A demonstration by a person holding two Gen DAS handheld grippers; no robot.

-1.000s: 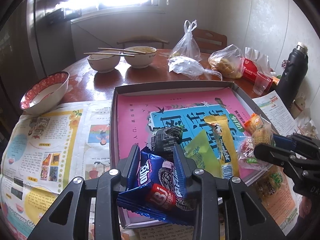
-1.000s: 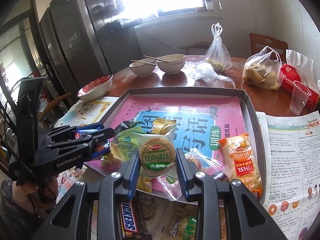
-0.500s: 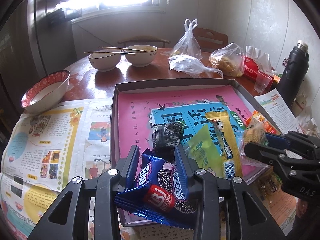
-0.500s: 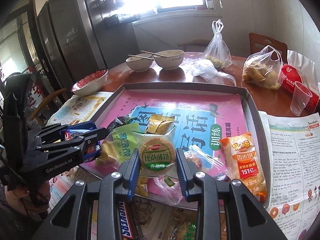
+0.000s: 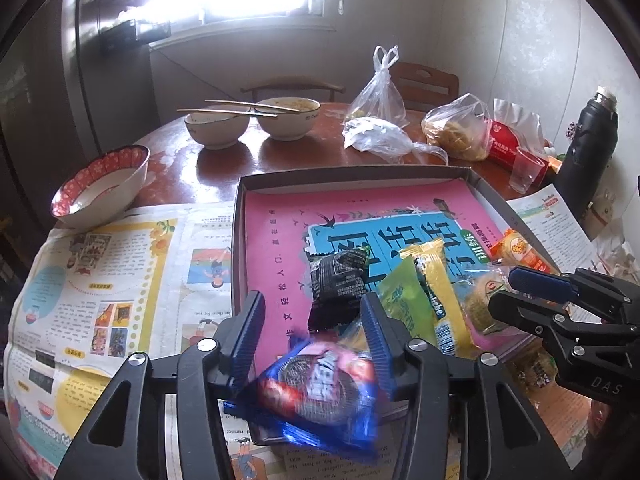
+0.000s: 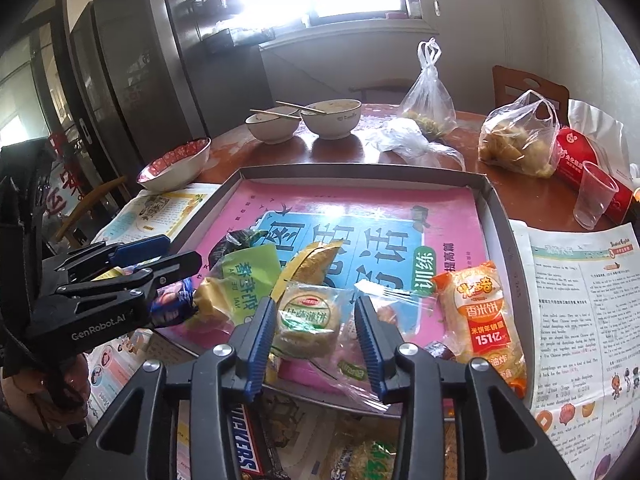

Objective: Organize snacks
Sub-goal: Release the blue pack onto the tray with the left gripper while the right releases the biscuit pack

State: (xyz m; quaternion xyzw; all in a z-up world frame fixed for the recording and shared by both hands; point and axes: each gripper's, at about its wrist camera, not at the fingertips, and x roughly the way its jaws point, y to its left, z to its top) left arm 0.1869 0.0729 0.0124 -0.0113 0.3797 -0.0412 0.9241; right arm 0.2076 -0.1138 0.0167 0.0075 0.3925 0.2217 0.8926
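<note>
A shallow grey tray [image 5: 352, 170] lined with a pink booklet holds several snack packs. My left gripper [image 5: 314, 316] is open over the tray's near edge; a blue cookie pack [image 5: 320, 392], blurred, lies loose under and between its fingers. Beyond it are a black pack [image 5: 338, 276], a green pack [image 5: 400, 300] and a yellow bar [image 5: 434, 276]. My right gripper [image 6: 314, 320] is open around a round biscuit pack [image 6: 308, 320] in clear wrap on the tray [image 6: 496, 208]. An orange rice-cracker pack [image 6: 478, 316] lies to its right.
A Snickers bar [image 6: 244, 440] and other snacks lie on newspaper before the tray. Behind the tray stand two bowls with chopsticks [image 5: 256, 124], a red-rimmed bowl [image 5: 100, 184], plastic bags [image 5: 456, 128], a clear cup [image 6: 592, 196] and a black flask [image 5: 588, 148].
My left gripper has opened and the blue cookie pack has dropped from its grip, tilting down onto the tray's near edge. My right gripper has opened wider around the biscuit pack.
</note>
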